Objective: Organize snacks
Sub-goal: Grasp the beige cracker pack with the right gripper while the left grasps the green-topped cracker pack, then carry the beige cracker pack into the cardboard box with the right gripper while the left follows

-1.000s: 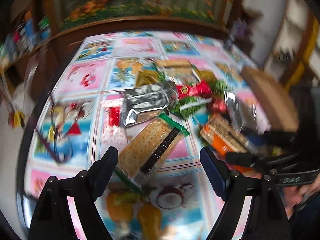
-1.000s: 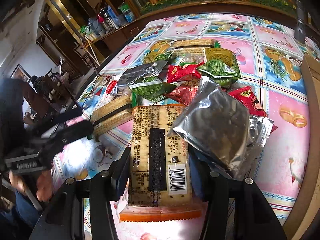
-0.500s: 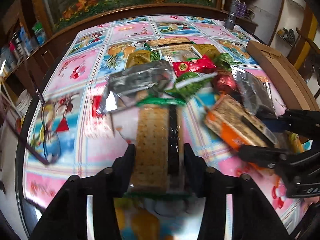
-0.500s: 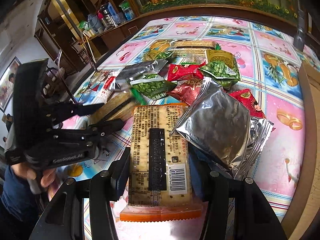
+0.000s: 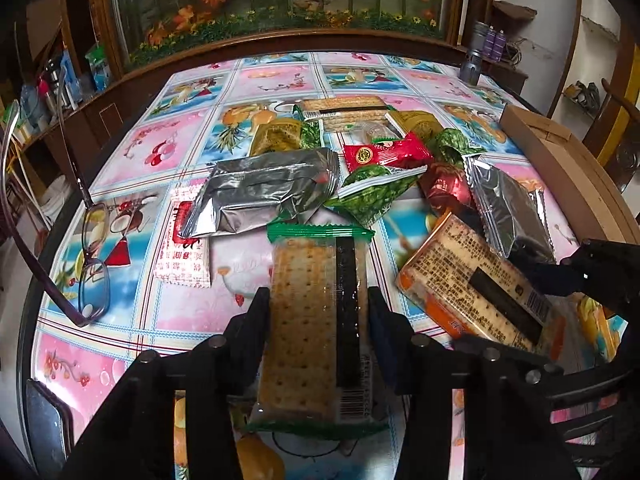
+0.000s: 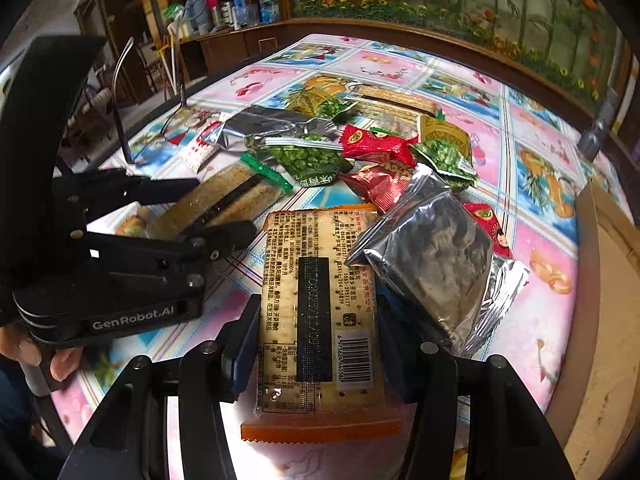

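Note:
My left gripper (image 5: 318,304) is shut on a green-edged cracker pack (image 5: 312,320), which lies lengthwise between its fingers low over the patterned tablecloth (image 5: 192,312). My right gripper (image 6: 318,320) is shut on an orange-edged cracker pack (image 6: 320,300), label and barcode facing up. In the left wrist view that orange-edged pack (image 5: 472,284) and the right gripper (image 5: 532,316) sit close by on the right. In the right wrist view the left gripper (image 6: 224,206) with its green-edged pack (image 6: 240,196) is at the left, a hand behind it.
A heap of snacks lies mid-table: two silver foil packs (image 5: 260,196) (image 5: 508,208), red (image 5: 384,154) and green (image 5: 372,192) packets, and another cracker pack (image 5: 344,110). Eyeglasses (image 5: 94,260) rest near the left edge. A cardboard box (image 5: 560,164) runs along the right side, with a flashlight (image 5: 472,64) behind it.
The left gripper was open above the green-edged pack and has since shut on it; the pack now lies straight between the fingers. The right gripper has rolled a little, still holding the orange-edged pack.

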Tool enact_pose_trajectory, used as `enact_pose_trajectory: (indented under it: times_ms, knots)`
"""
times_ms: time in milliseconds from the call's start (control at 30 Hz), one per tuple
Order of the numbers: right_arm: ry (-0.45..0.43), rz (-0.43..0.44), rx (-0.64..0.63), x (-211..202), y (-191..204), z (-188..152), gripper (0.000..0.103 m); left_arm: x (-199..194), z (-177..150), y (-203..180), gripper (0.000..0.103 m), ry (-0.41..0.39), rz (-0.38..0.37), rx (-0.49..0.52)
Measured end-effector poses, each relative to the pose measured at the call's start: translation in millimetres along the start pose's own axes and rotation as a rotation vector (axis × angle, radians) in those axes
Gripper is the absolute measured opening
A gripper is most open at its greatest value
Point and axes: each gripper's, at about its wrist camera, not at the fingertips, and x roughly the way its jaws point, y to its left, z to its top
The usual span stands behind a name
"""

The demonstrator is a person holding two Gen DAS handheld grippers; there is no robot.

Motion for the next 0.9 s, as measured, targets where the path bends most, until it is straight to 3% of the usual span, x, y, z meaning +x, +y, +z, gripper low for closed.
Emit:
enact_pose_trajectory:
  times_ms: [200, 433, 567, 900]
  knots:
    - [-0.007, -0.013, 0.004, 0, 1, -1, 0.058, -1, 0, 1, 0.045, -0.009, -0.021, -0.012]
    - [-0.032, 0.086, 0.060, -9, -3, 2, 0.058, -10, 1, 14, 0.045, -0.039, -0.107, -0.082]
    - [-0.063, 0.164, 0.132, -17, -19, 5, 0.058, -17, 3, 18, 0.045, -0.071, -0.150, -0.112]
    - [-0.202, 0.274, 0.365, -52, -79, 6, 0.058, -18, 6, 17, 0.045, -0.083, -0.152, -0.112]
